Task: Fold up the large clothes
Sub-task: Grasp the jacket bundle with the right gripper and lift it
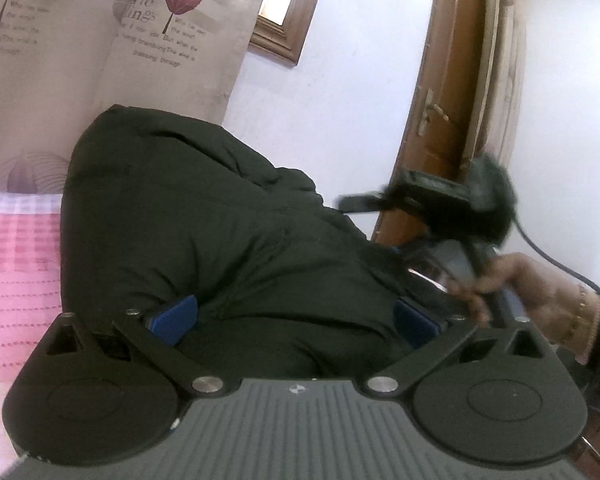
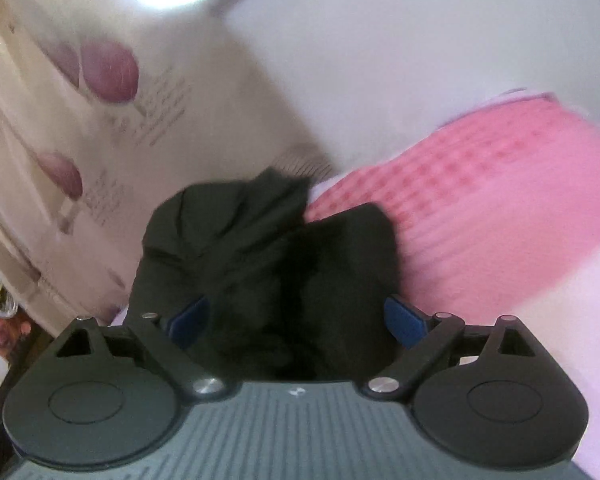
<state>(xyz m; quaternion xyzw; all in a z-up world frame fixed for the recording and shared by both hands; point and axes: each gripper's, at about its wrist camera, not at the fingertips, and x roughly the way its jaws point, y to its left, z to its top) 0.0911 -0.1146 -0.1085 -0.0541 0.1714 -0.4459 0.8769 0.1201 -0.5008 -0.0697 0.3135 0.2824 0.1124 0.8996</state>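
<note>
A large dark green padded garment (image 1: pixel 204 220) fills the middle of the left wrist view, bunched and lifted off the bed. My left gripper (image 1: pixel 296 316) has thick folds of it between its blue pads (image 1: pixel 176 318), which stand wide apart. In the right wrist view, which is blurred, my right gripper (image 2: pixel 296 320) likewise has a bunched part of the garment (image 2: pixel 268 264) between its blue pads (image 2: pixel 404 320). The right gripper's body and the hand holding it show in the left wrist view (image 1: pixel 472 216).
A pink checked bedspread (image 1: pixel 16 272) lies at the left and also shows in the right wrist view (image 2: pixel 480 208). A leaf-print curtain (image 1: pixel 100 40) hangs behind. A wooden door (image 1: pixel 452 92) with a handle stands at the right, next to a white wall.
</note>
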